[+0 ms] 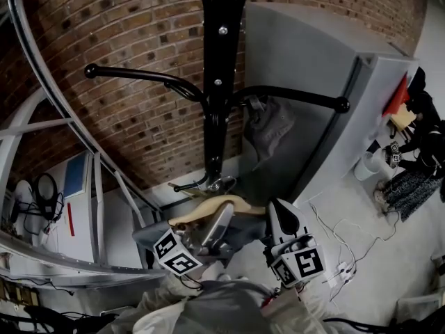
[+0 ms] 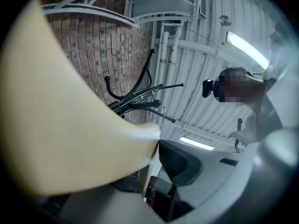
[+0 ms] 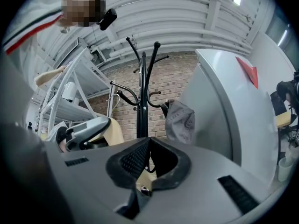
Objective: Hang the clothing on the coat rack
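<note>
The black coat rack [image 1: 221, 82] stands against the brick wall, and a grey cloth [image 1: 268, 127] hangs from its right arm. Below it a cream wooden hanger [image 1: 215, 206] carries a grey garment [image 1: 236, 232], its metal hook [image 1: 219, 183] close to the pole. My left gripper [image 1: 217, 221] is shut on the hanger's left part; the cream wood [image 2: 60, 125] fills the left gripper view beside the jaws [image 2: 156, 143]. My right gripper [image 1: 278, 214] is at the hanger's right end. Its fingertips [image 3: 147, 146] meet, with cream wood [image 3: 148, 177] pinched below them. The rack [image 3: 141, 101] stands ahead.
A tall grey cabinet [image 1: 327, 82] stands right of the rack, almost touching the hung cloth. White metal framing [image 1: 42, 131] and shelving run along the left. Cables [image 1: 341, 235] lie on the floor at right, with dark items [image 1: 417, 145] beyond.
</note>
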The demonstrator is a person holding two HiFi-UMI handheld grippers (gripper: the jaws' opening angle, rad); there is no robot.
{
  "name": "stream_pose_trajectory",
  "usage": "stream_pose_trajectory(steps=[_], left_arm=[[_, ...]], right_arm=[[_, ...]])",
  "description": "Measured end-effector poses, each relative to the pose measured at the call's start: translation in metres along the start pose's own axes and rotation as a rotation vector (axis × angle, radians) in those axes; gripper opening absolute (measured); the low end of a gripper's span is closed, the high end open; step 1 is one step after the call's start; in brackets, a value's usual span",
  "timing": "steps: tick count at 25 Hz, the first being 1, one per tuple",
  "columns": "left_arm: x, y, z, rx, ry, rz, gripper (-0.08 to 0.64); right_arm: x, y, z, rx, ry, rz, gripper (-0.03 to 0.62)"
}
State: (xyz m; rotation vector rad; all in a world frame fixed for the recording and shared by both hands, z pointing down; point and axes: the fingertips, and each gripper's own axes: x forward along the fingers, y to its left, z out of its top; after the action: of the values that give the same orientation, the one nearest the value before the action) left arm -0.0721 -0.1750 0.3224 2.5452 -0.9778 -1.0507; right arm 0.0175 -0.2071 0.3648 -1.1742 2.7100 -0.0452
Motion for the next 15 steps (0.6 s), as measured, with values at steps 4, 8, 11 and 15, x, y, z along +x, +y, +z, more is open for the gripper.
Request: stream_pose_trajectory(steps=[4,8,11,15], left_arm=[[0.004,-0.001,0.006,0.0,-0.007,-0.008,0.101],[0.009,-0.003,0.013,-0.007,-0.011,-0.021,0.101],[0.015,-0.007,0.017,-0.006,-0.013,-0.038,0.101],[0.023,-0.012,0.023,-0.001,-0.018,-0.065,0.101]], right_arm=[[-0.002,-0.007,0.0,0.002,0.015,-0.026,0.025],[-0.002,-0.008,0.003,-0.003,0.008,-0.022,0.025],[-0.002,-0.011,0.008,-0.013,-0.003,-0.027,0.025],[0.0,-0.015,0.016,-0.034,-0.021,-0.034,0.025]])
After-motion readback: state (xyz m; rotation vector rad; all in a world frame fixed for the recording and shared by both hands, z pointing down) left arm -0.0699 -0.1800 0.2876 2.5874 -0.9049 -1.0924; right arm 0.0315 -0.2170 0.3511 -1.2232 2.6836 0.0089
